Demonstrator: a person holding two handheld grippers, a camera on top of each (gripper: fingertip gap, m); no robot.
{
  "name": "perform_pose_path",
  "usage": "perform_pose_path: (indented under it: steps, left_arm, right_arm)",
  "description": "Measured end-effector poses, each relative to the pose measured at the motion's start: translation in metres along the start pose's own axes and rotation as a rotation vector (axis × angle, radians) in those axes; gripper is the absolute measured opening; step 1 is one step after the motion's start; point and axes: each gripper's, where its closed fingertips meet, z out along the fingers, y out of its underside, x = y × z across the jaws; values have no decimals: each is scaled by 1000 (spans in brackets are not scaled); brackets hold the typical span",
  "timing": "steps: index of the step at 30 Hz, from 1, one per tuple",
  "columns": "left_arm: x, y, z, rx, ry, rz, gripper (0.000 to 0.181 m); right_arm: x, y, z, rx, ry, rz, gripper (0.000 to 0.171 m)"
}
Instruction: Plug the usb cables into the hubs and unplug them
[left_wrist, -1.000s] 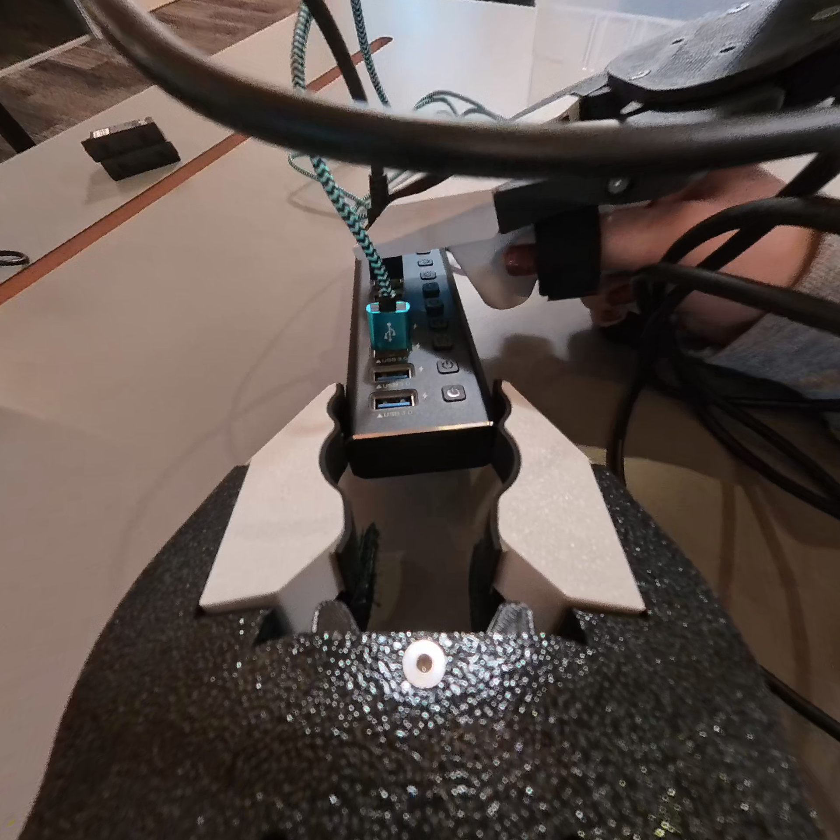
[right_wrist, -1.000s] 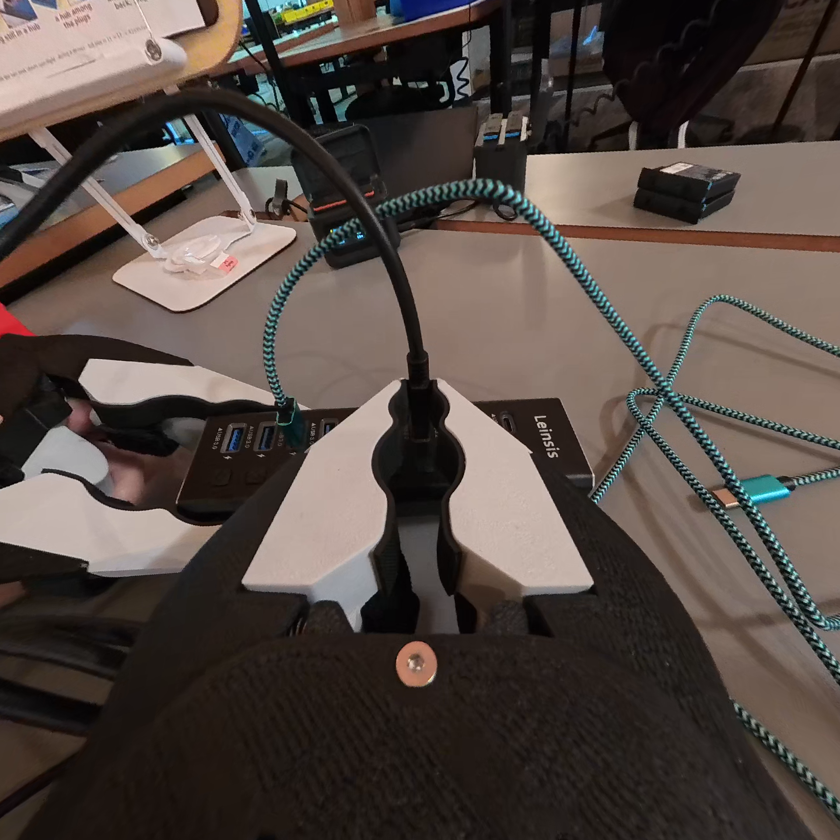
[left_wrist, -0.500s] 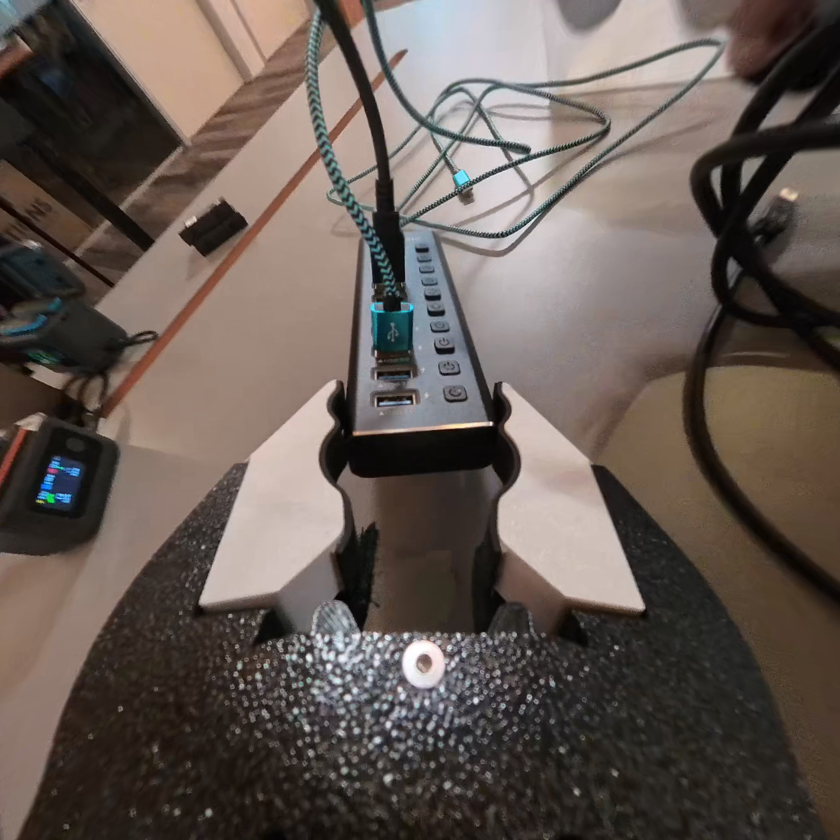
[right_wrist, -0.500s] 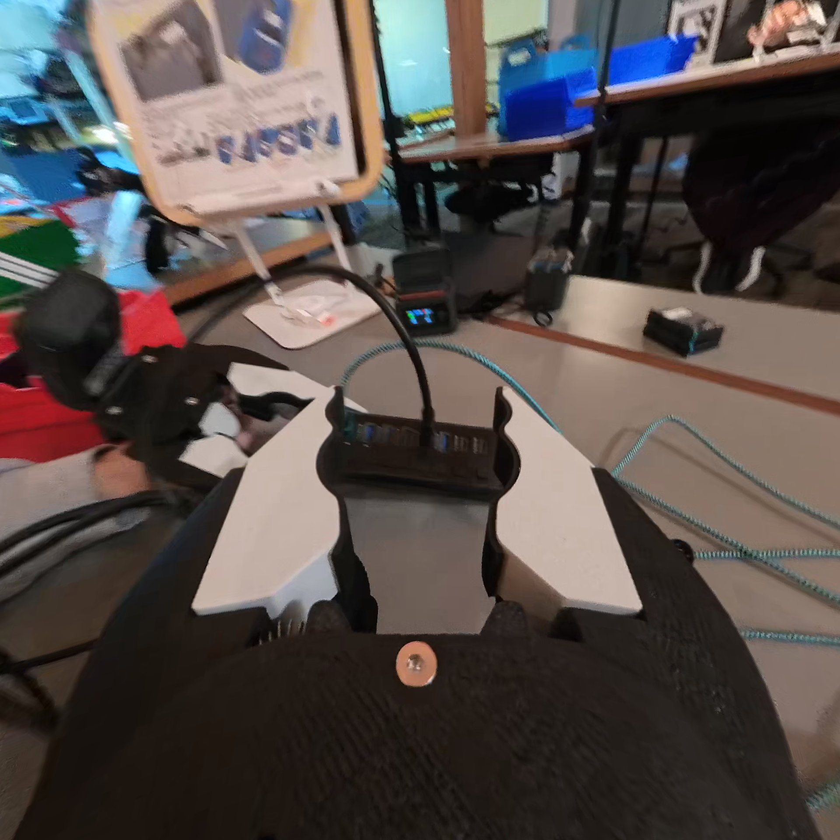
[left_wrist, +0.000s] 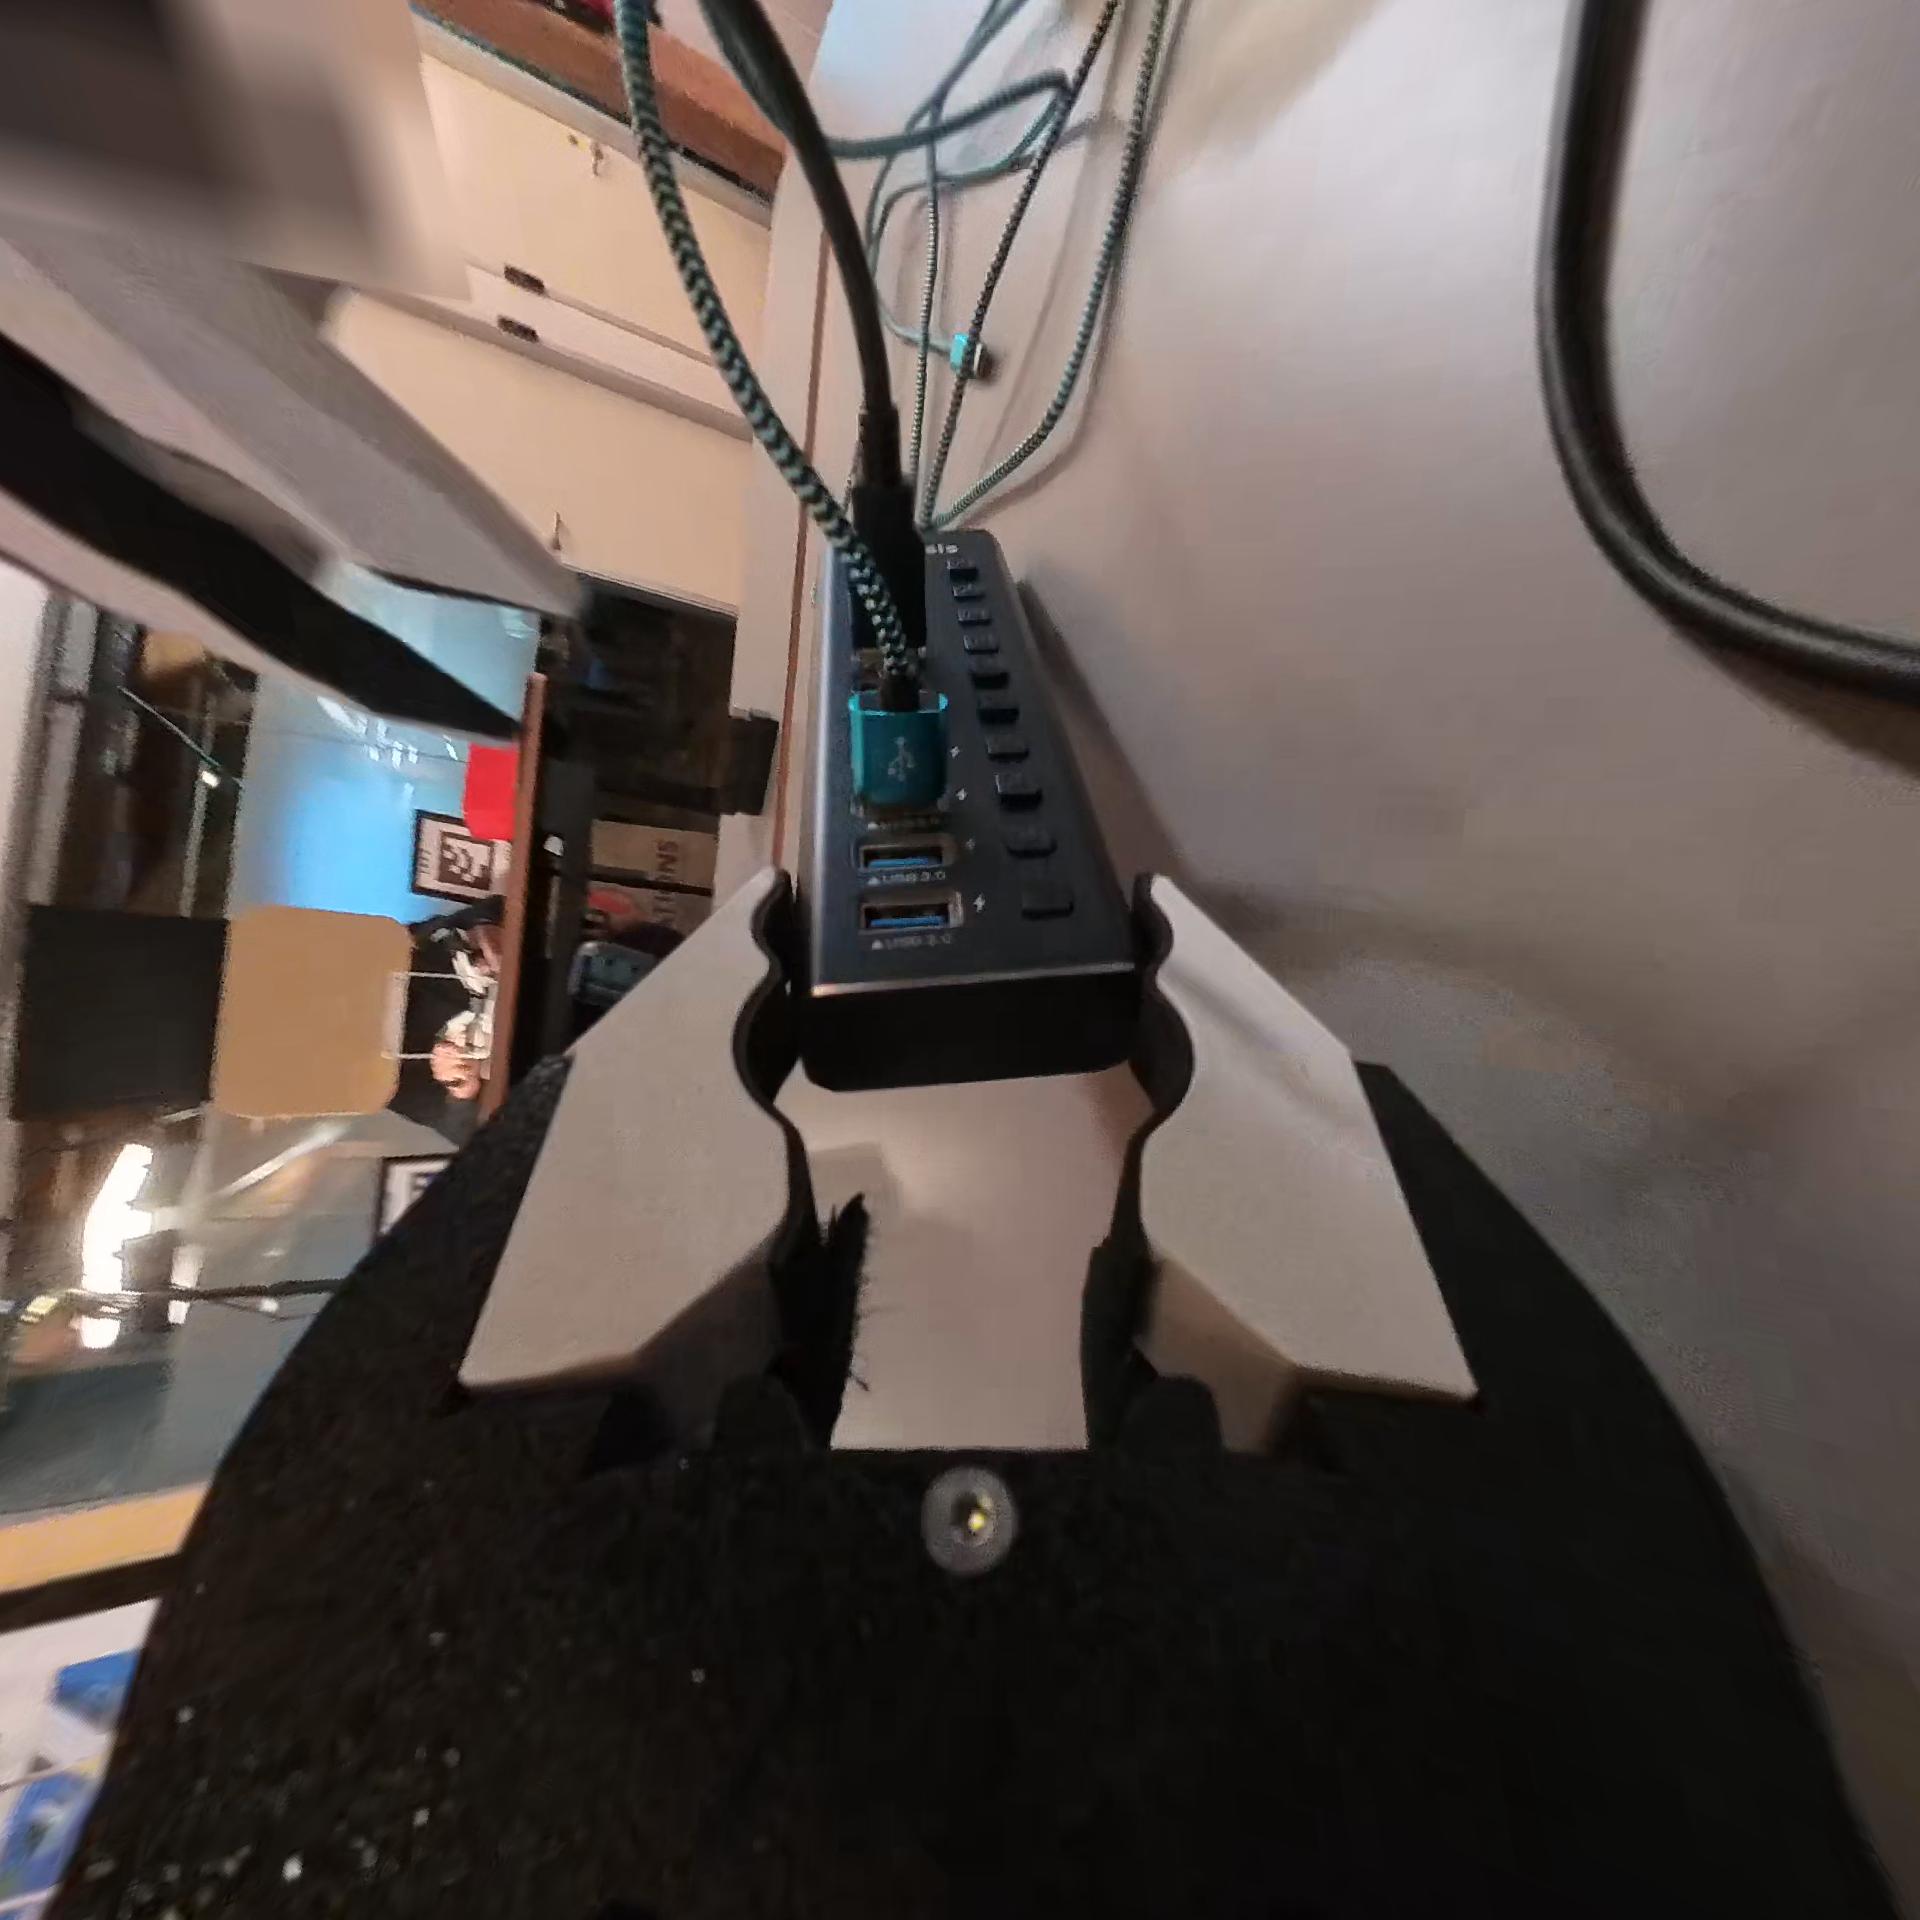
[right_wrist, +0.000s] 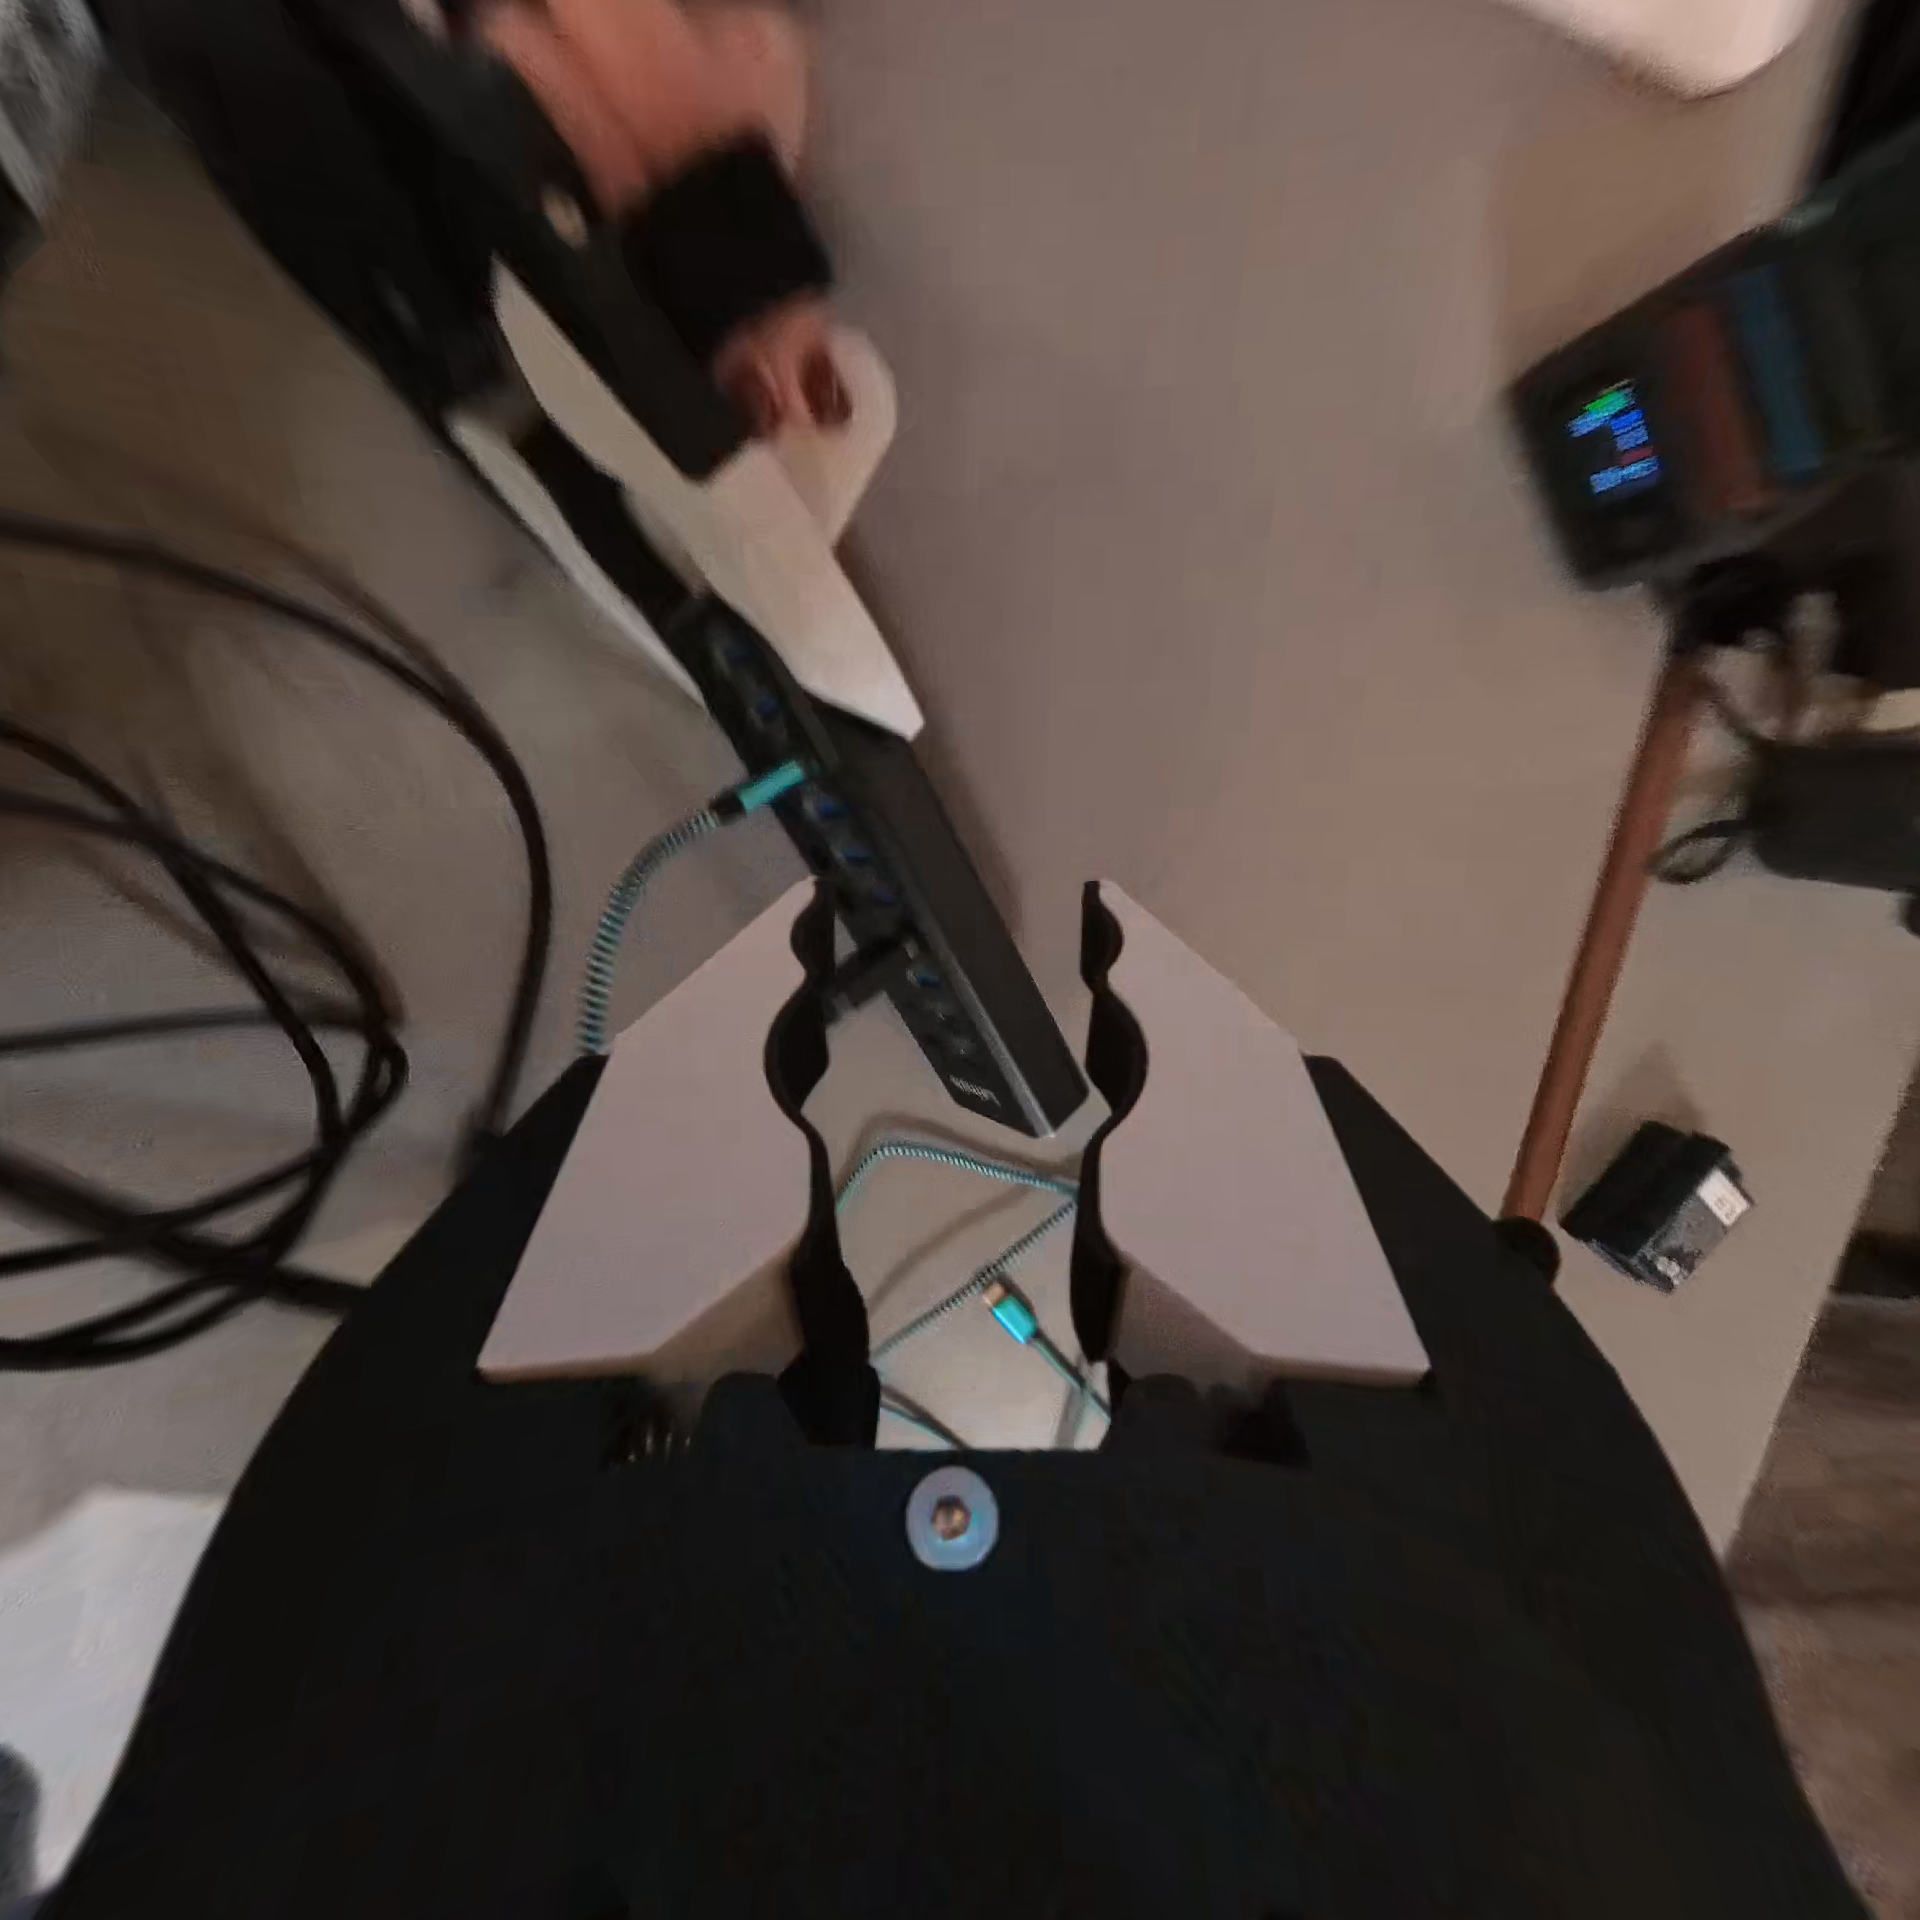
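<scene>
Our left gripper (left_wrist: 961, 997) clamped the near end of the black hub (left_wrist: 966, 831), rolled well onto its side since half a second earlier. The teal plug (left_wrist: 899, 750) and black cable (left_wrist: 883, 488) sat in its ports. Our right gripper (right_wrist: 951, 997), jaws wide and empty, had swung above the hub over the table (right_wrist: 1247, 520).

Black hub (left_wrist: 966, 821), long bar w/ blue ports, raised off table, tilted. Teal plug (left_wrist: 899, 750) + black cable (left_wrist: 883, 488) plugged in. Spare teal cable (right_wrist: 1013, 1304) loose on table.
</scene>
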Motion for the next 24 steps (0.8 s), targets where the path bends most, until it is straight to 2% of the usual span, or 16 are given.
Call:
perform_pose_path:
  steps: [3, 6, 9, 12, 13, 18, 21, 24]
  left_arm:
    - [0, 2, -1, -25, -21, 106, 62]
    - [1, 3, -1, -32, -34, 168, 62]
    - [1, 0, -2, -26, -43, 204, 62]
    - [2, -3, -2, -16, -45, 205, 62]
    - [2, -3, -2, -13, -46, 203, 62]
    - [-7, -3, -5, -16, -103, 192, 60]
    - [-34, 4, -15, 1, -209, 21, 75]
    - [-50, 21, -18, -16, -249, -172, 78]
  right_arm:
    - [-7, 18, 27, -169, -119, -87, 57]
    - [-20, 28, 49, -298, -190, -202, 62]
    - [-26, 36, 63, -376, -211, -277, 54]
    - [-27, 37, 71, -384, -196, -286, 34]
    - [-26, 38, 72, -385, -190, -286, 33]
    - [-27, 42, 65, -375, -141, -251, 26]
    - [-13, 36, 44, -294, -18, -183, 26]
    - [9, 22, 1, -169, 167, -99, 26]
